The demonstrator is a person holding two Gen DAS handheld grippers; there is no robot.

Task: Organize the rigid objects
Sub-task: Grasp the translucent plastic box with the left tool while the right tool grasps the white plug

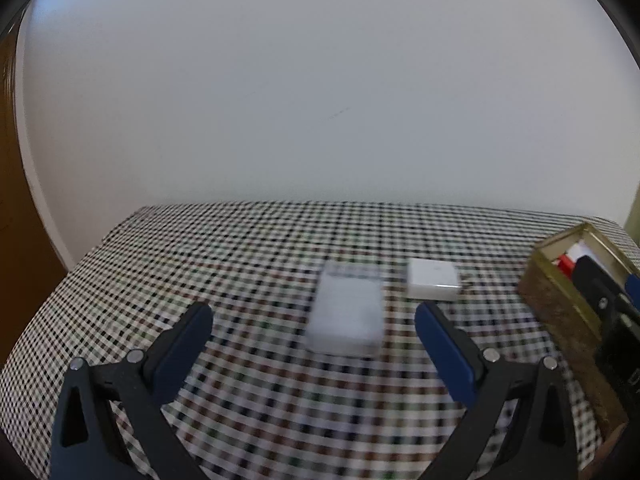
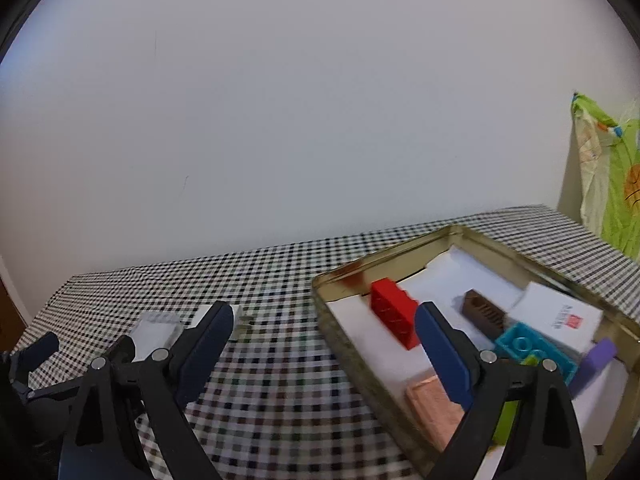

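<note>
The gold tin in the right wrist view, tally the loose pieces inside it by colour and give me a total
Inside the gold tin, over its white paper lining:
Red brick: 1
Brown block: 1
Turquoise brick: 1
Purple piece: 1
Lime green piece: 1
Copper-pink slab: 1
White card: 1
Total: 7; the right gripper hides part of the tin, so more may sit behind it.

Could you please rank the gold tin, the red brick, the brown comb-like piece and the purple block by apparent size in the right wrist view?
1. gold tin
2. red brick
3. brown comb-like piece and purple block: look similar; the purple one is partly hidden, so unranked.
</note>
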